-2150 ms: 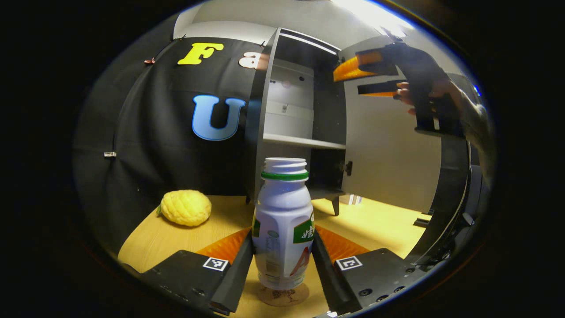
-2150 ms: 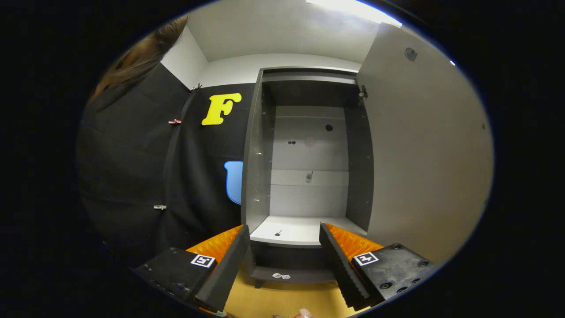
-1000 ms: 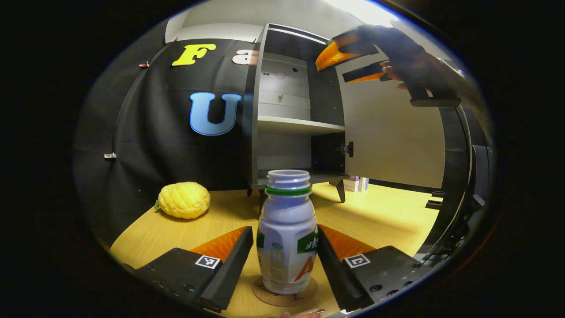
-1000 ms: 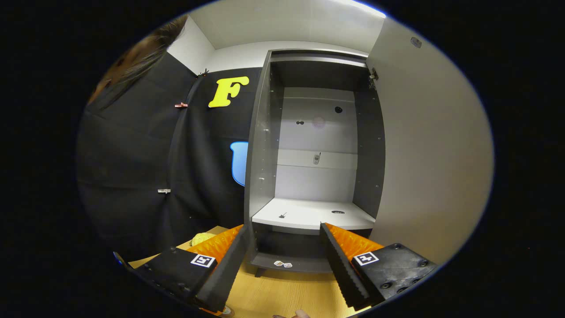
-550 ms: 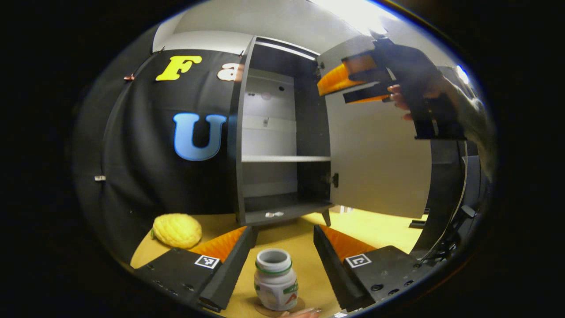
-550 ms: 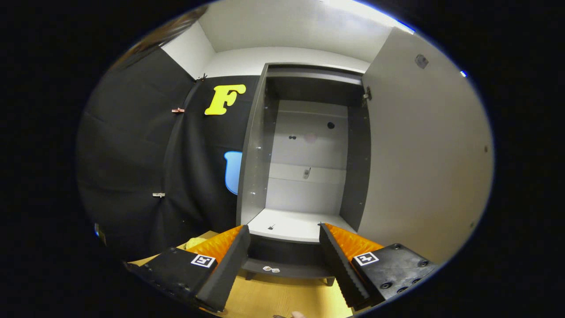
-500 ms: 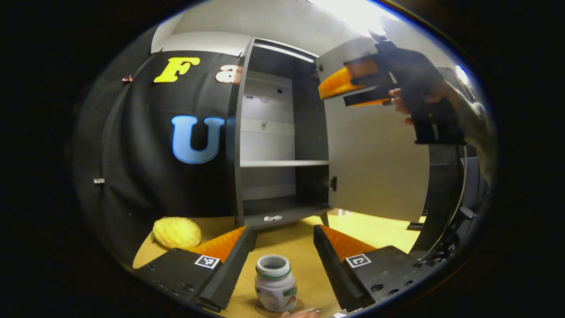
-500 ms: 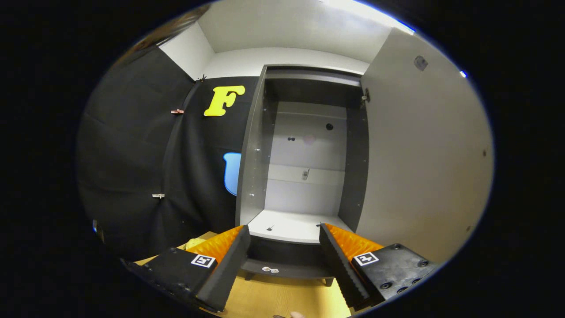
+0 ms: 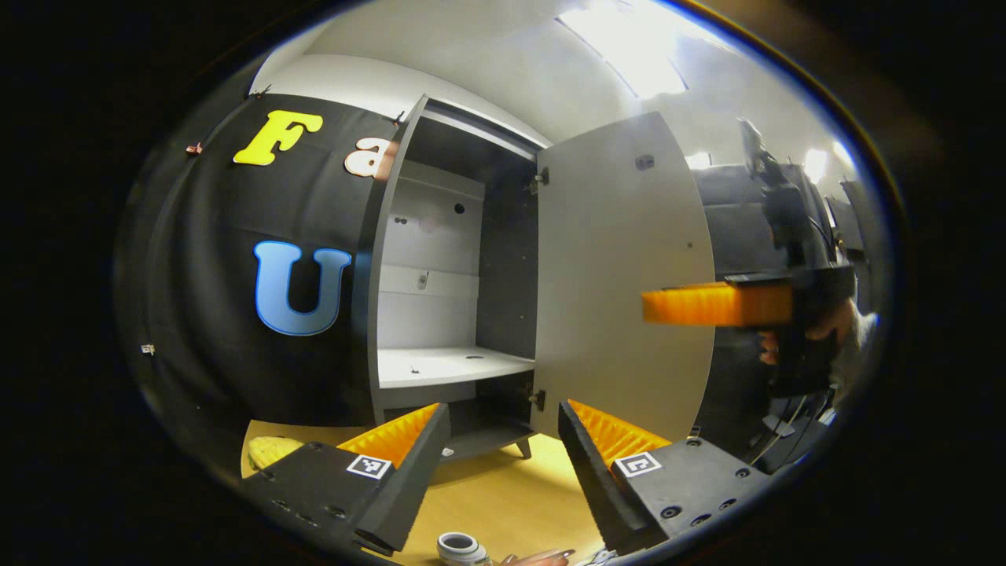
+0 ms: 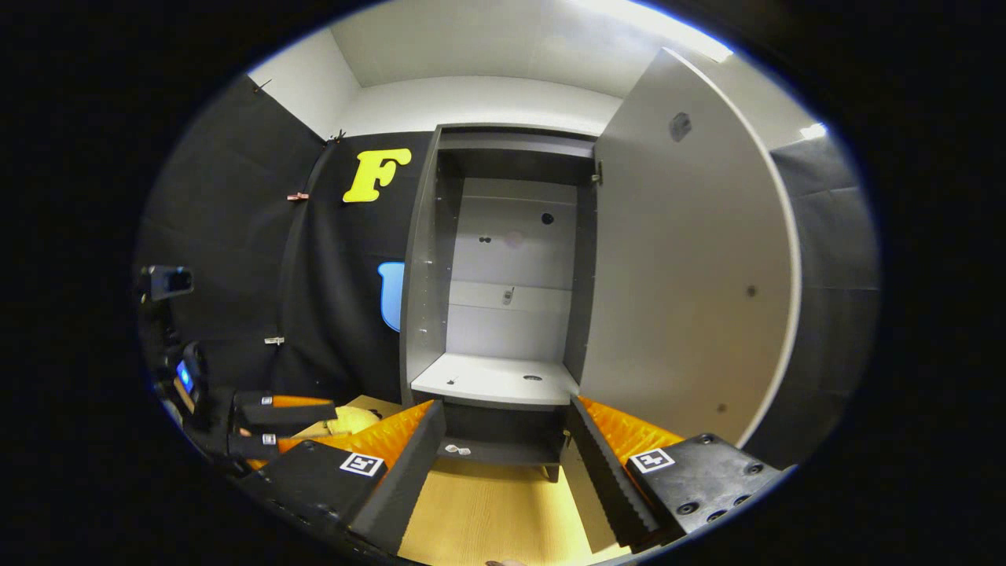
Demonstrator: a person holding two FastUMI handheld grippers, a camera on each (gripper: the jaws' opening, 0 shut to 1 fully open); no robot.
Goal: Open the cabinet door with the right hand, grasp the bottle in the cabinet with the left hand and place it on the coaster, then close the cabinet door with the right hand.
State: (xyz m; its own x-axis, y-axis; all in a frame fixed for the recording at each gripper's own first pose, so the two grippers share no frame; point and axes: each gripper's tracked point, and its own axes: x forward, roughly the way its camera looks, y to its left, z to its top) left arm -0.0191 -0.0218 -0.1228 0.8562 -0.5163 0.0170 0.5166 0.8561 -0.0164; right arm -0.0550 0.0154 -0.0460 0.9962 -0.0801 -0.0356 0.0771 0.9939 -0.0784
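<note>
The white bottle [image 9: 458, 545] with a green ring shows just its open mouth at the bottom edge of the left gripper view, standing free below my left gripper [image 9: 503, 472], whose fingers are open and empty above it. The grey cabinet [image 9: 440, 275] stands open, its pale door [image 9: 621, 275] swung out to the right. A hand holds my right gripper [image 9: 656, 305] in front of the door's outer edge. In the right gripper view my right gripper [image 10: 503, 479] is open, facing the cabinet's bare shelf [image 10: 495, 377] beside the door [image 10: 692, 259]. The left gripper [image 10: 302, 427] sits low on the left there.
A yellow bumpy fruit [image 9: 267, 452] lies on the wooden table [image 9: 503, 495] left of the cabinet, seen also as the fruit [image 10: 346, 423] behind the left gripper. Black booth cloth hangs behind. Dark equipment [image 10: 169, 330] stands at the far left.
My left gripper let go of the bottle on the coaster, then rose and drew back. The right gripper moved down and to the right, past the door's outer edge.
</note>
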